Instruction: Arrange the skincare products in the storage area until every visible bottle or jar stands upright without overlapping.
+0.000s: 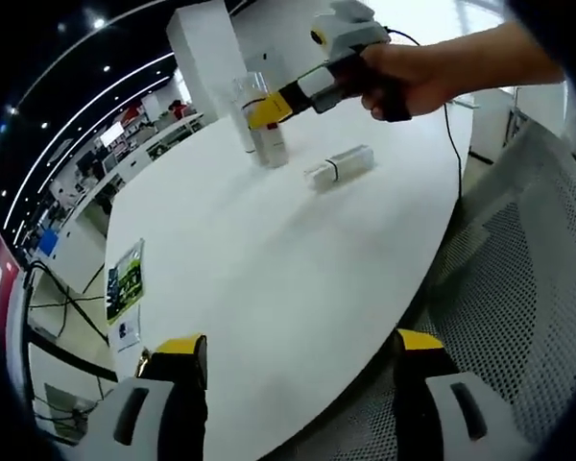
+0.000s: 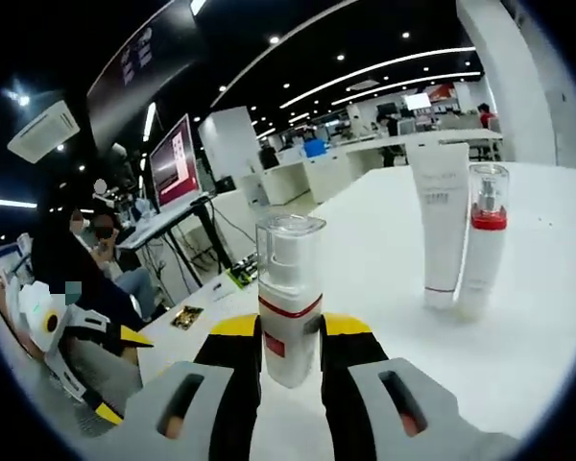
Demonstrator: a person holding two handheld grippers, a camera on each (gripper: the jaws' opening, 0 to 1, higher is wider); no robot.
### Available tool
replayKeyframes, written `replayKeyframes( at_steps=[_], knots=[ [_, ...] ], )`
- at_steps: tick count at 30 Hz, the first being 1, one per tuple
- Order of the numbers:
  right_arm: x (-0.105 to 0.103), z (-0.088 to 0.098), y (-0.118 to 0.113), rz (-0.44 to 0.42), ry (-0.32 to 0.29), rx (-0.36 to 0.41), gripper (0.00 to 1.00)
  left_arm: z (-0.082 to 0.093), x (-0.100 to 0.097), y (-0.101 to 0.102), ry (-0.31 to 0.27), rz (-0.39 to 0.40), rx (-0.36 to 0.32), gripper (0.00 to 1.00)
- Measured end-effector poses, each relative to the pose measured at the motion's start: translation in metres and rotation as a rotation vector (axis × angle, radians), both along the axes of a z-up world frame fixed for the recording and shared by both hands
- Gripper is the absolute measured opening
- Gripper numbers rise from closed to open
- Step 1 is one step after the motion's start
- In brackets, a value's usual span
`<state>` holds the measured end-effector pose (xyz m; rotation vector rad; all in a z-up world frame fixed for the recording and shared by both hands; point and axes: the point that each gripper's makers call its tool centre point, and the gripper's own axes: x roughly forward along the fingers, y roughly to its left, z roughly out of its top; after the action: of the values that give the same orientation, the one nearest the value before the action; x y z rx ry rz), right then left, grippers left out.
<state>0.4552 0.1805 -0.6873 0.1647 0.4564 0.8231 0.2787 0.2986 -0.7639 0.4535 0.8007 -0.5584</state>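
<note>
My right gripper (image 2: 290, 348) is shut on a white pump bottle (image 2: 288, 298) with a clear cap and a red band, held upright at the white table (image 2: 538, 346). Beyond it stand a white tube (image 2: 440, 221) and a second red-banded bottle (image 2: 485, 240), side by side. In the left gripper view a hand holds that right gripper (image 1: 269, 109) on the bottle (image 1: 273, 146), next to a clear-capped bottle (image 1: 247, 106). A white bottle (image 1: 339, 166) lies on its side to the right of them. My left gripper (image 1: 298, 360) is open over the table's near edge (image 1: 269, 269), far from the products.
A green leaflet (image 1: 125, 281) lies at the table's left edge. A grey mesh chair (image 1: 528, 288) sits right of the table, and a white pillar (image 1: 206, 48) rises behind it. A seated person (image 2: 96, 259) and a monitor (image 2: 178, 158) are off to the left, near my left gripper (image 2: 120, 375).
</note>
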Motion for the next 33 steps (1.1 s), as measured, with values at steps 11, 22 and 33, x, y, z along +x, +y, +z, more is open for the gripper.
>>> replayKeyframes(
  at_steps=[11, 22, 33],
  knots=[
    [0.017, -0.011, 0.001, -0.022, -0.028, -0.063, 0.20, 0.000, 0.001, 0.004, -0.015, 0.008, 0.008, 0.79],
    [0.035, -0.024, -0.003, -0.042, -0.059, -0.120, 0.20, -0.008, -0.004, 0.008, 0.012, -0.001, 0.020, 0.73],
    [0.055, -0.030, -0.014, -0.093, -0.106, -0.148, 0.20, -0.017, -0.009, 0.014, 0.031, -0.014, 0.024, 0.68]
  ],
)
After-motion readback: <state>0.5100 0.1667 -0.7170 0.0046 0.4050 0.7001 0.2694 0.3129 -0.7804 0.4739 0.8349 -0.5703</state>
